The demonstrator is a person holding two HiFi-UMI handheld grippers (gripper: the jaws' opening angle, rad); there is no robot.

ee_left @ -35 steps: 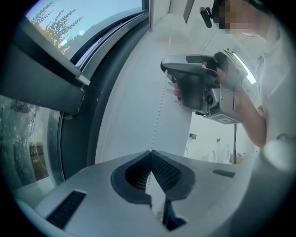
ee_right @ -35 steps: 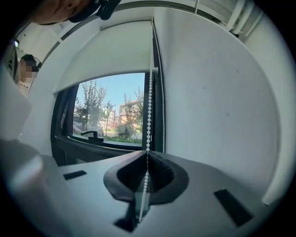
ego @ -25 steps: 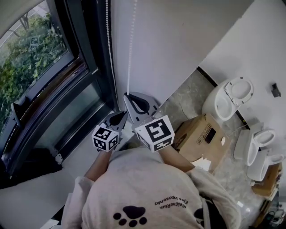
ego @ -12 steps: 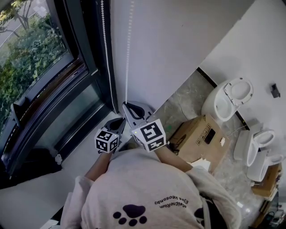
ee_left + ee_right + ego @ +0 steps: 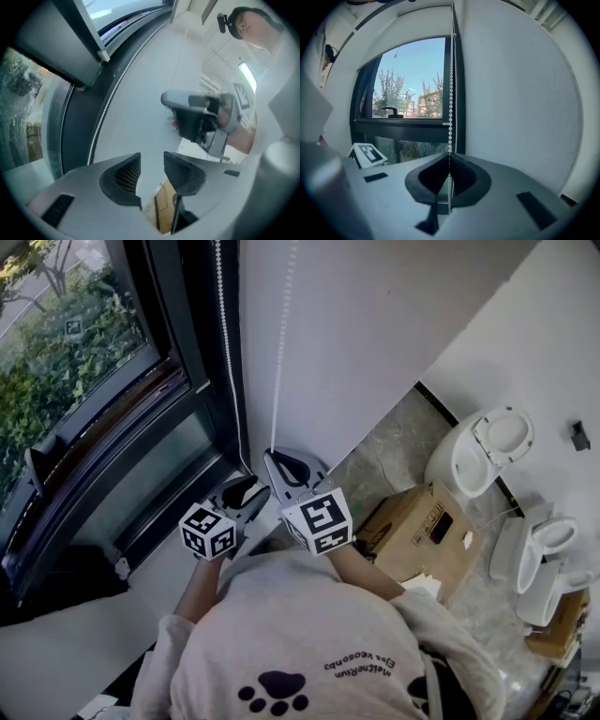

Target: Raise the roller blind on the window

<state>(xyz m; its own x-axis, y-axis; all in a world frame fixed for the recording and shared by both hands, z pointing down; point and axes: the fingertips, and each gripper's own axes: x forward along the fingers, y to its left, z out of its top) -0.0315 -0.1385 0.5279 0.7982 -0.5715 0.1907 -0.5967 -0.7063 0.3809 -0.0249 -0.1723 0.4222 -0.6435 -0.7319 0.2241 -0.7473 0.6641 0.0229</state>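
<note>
Stands facing the window (image 5: 84, 362) with a gripper in each hand. Pinches the bead chain (image 5: 450, 93) between the closed jaws of the right gripper (image 5: 449, 165), low on the strand that hangs along the white wall (image 5: 375, 334) just beside the dark window frame (image 5: 183, 334). Leaves the second strand (image 5: 225, 334) hanging free in front of that frame. Holds the left gripper (image 5: 152, 161) just beside the right one, on the window side, its jaws just opened and standing apart with nothing between them. Has a cardboard box (image 5: 422, 526) and white toilet bowls (image 5: 478, 451) on the floor (image 5: 394, 439) off to the right.
</note>
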